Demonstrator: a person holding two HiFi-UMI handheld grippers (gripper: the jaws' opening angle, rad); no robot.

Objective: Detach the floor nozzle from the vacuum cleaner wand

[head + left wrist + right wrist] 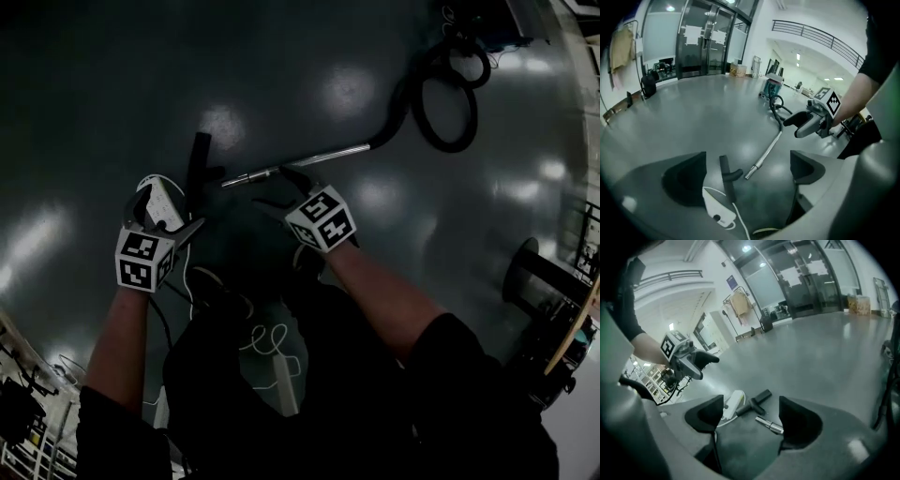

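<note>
Nozzle (198, 169) looks already off the wand (309, 159). Nearest, the left gripper (747, 164) and right gripper (751, 404) hang above the floor (281, 75), jaws wide apart, nothing in either. Below them the nozzle lies beside a white box (717, 208), with the wand's bare tip just apart at its 3 o'clock. The hose (448, 112) coils farther off at 1 o'clock. Nothing seems left to do

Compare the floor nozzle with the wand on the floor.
The floor nozzle is black; the wand is shiny metal. The nozzle is short and T-shaped; the wand is a long straight tube. The wand joins a hose; the nozzle joins nothing. Both lie on the floor, unheld.
</note>
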